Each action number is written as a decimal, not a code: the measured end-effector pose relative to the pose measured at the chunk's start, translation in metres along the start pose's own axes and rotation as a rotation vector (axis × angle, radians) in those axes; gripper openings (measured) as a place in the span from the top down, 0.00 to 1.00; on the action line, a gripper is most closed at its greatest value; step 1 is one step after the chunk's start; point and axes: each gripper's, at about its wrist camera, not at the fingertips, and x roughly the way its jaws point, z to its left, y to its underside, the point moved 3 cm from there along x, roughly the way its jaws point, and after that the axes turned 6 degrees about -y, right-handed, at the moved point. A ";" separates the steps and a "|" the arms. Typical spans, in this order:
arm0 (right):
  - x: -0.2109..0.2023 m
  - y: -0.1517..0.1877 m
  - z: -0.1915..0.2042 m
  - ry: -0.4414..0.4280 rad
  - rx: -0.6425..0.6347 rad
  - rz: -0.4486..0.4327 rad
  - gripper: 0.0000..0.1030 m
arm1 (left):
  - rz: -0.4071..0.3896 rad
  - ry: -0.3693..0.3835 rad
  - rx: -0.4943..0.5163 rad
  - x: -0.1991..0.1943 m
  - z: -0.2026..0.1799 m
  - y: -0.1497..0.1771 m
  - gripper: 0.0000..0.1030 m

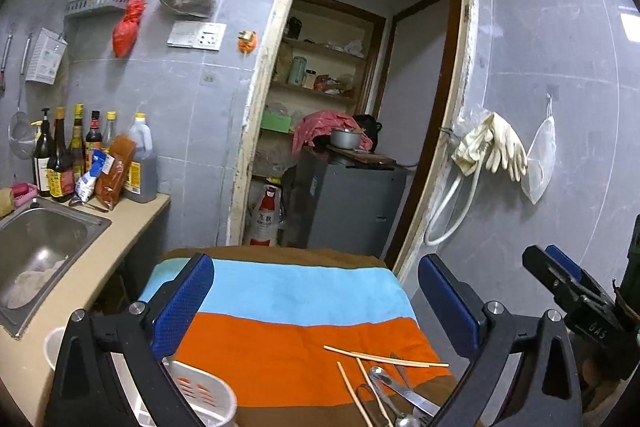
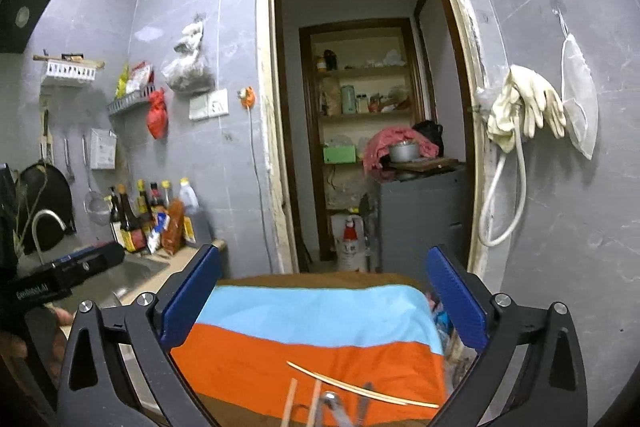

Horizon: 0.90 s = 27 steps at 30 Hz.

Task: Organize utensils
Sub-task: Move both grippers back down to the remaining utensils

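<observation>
Both tools, the left tool [image 1: 316, 303] and the right tool [image 2: 324, 299], are wide open and hold nothing. The chopsticks [image 1: 384, 358] and spoons [image 1: 394, 385] lie loose on the striped cloth [image 1: 280, 311], waiting beside the white holder [image 1: 200, 391] on the desk.

The right gripper [image 2: 324, 301] hangs wide open over a striped cloth [image 2: 320, 331], nothing between its blue pads [image 2: 192, 299]. Chopsticks [image 2: 360, 391] and blurred metal utensils [image 2: 340, 407] lie on the orange band. The left gripper [image 2: 86, 261] shows at the left edge, before the sink [image 2: 136, 273].
</observation>
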 end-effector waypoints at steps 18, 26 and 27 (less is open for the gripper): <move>0.084 0.092 -0.111 -0.078 0.001 0.291 0.03 | 0.164 -0.095 -0.016 0.061 -0.056 0.077 0.00; 0.128 0.141 -0.121 -0.196 -0.026 0.444 0.28 | 0.277 -0.102 -0.047 0.092 -0.054 0.113 0.06; 0.133 0.147 -0.120 -0.212 -0.038 0.467 0.31 | 0.294 -0.101 -0.051 0.096 -0.054 0.117 0.08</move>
